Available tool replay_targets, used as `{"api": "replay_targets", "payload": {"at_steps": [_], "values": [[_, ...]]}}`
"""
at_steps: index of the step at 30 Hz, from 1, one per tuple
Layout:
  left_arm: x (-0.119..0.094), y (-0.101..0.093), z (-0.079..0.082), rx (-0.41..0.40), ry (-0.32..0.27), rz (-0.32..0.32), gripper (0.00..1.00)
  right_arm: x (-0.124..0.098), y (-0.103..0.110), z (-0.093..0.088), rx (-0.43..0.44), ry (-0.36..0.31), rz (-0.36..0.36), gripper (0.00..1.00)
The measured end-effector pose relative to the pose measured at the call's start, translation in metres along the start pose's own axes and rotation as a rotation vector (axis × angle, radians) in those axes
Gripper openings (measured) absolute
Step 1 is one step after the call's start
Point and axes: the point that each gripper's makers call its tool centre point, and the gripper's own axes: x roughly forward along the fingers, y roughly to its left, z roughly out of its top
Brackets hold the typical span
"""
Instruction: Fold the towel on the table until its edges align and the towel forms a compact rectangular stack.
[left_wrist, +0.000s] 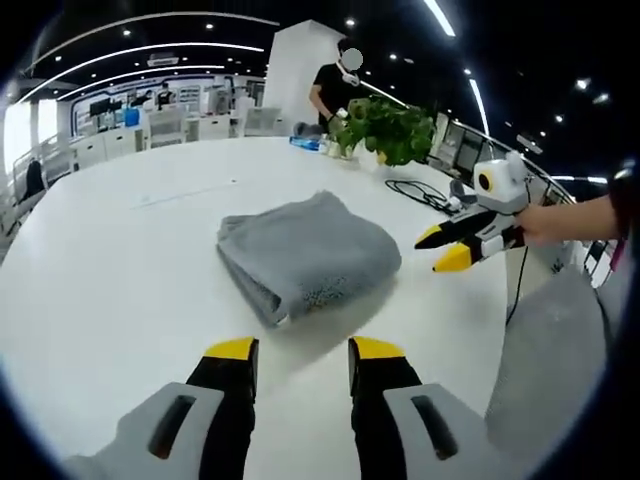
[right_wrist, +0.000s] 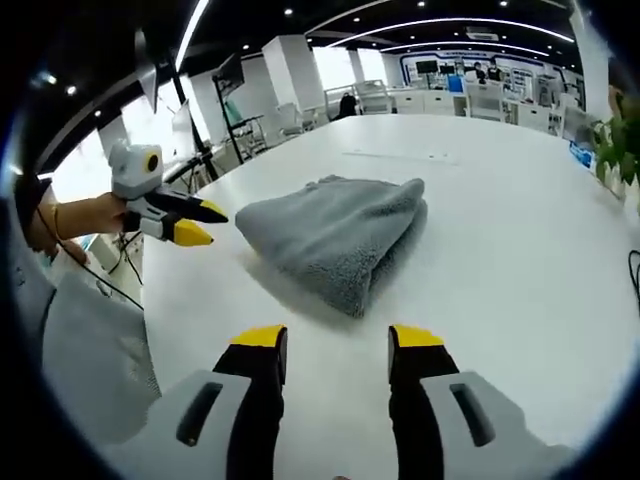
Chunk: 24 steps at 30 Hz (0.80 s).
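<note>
A grey towel (left_wrist: 305, 253) lies folded into a thick, roughly rectangular stack on the white table (left_wrist: 110, 260). My left gripper (left_wrist: 300, 350) is open just short of the towel's near edge, nothing between its yellow-tipped fingers. Held by a hand, my right gripper (left_wrist: 447, 247) comes in from the right, open and just off the towel's corner. In the right gripper view the same towel (right_wrist: 340, 235) sits ahead of my open right gripper (right_wrist: 335, 342), with the left gripper (right_wrist: 195, 222) at the left, apart from the towel.
A potted green plant (left_wrist: 385, 128) and a black cable (left_wrist: 420, 192) sit at the table's far side. A person in black (left_wrist: 335, 90) stands behind it. Grey cloth (right_wrist: 95, 350) hangs at the table edge near the holder.
</note>
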Motion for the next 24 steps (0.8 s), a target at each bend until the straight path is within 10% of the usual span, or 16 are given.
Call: {"api": "replay_targets", "payload": {"at_steps": [12,24], "values": [[-0.017,-0.012,0.000,-0.060,-0.074,0.021,0.50,-0.020,0.003,-0.009,0.031,-0.003,-0.013,0.43],[-0.028,-0.026,-0.022,-0.046,-0.023,0.006,0.57,-0.033,0.015,-0.025,0.083,-0.009,-0.017,0.46]]}}
